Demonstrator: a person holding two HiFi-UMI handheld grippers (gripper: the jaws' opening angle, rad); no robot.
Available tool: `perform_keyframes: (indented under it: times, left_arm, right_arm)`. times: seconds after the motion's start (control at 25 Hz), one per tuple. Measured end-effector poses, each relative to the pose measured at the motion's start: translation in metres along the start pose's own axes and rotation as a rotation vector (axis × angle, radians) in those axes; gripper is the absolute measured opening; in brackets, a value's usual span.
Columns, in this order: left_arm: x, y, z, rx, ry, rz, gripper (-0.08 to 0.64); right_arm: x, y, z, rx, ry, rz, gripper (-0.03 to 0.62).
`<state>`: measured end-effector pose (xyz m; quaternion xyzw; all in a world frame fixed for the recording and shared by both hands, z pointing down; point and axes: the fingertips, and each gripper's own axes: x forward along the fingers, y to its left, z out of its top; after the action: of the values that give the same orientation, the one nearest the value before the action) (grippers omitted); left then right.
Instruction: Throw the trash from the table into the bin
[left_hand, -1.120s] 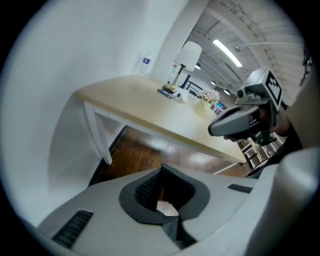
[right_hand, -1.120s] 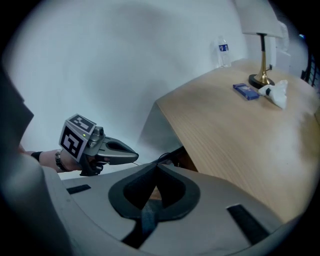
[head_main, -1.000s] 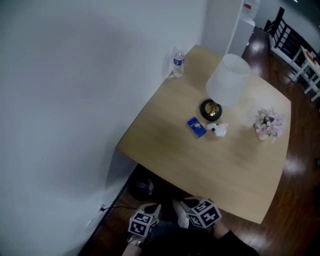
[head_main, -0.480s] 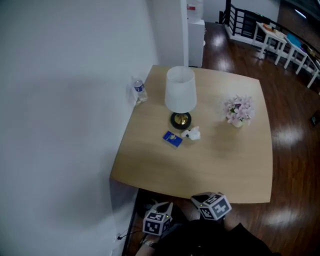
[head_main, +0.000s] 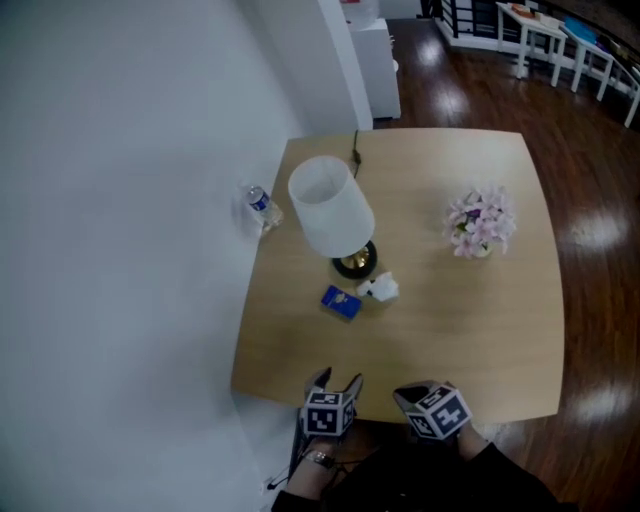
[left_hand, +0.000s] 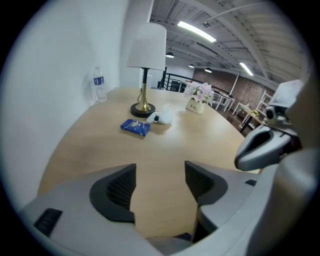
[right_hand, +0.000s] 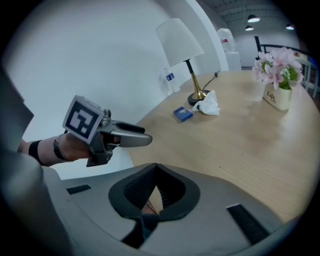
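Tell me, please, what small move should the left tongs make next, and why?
Probably reach the left tongs forward over the table toward the blue packet. Their jaws have just been opening, with nothing between them, and they hang at the table's near edge; the packet lies closer to them than the crumpled white tissue.

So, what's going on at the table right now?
A person holds both grippers at the near edge of the table. The left gripper has just been opening its fingers, with nothing between them; the right gripper is shut and empty. The blue packet and crumpled tissue lie untouched beside the lamp.
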<state>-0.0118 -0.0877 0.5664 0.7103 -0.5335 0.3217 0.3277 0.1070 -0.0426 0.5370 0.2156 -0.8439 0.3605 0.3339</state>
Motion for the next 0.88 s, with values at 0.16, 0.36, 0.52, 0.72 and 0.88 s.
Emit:
perform_keyframes:
  times: [0.16,0.36,0.52,0.72,0.88]
  left_arm:
    - [0.046,0.027,0.053,0.014,0.022,0.086,0.43]
    - [0.099,0.059,0.101,0.119,0.107,0.115,0.471]
    - [0.13,0.082,0.113,0.232,0.174,0.115,0.493]
    - [0.156,0.083,0.106,0.249,0.258,-0.007,0.591]
    - [0.159,0.082,0.109,0.25,0.254,-0.042,0.582]
  right_arm:
    - [-0.006,-0.024,0.006,0.05,-0.005,0.009,0.008]
    - [-0.015,-0.051,0.011,0.095,-0.012,0.014,0.008]
    - [-0.014,-0.071,0.011,0.125,-0.005,0.023,0.008]
    - [-0.012,-0.084,0.02,0.149,-0.016,0.028,0.008]
    - [-0.01,-0.093,0.023,0.173,-0.021,0.022,0.008]
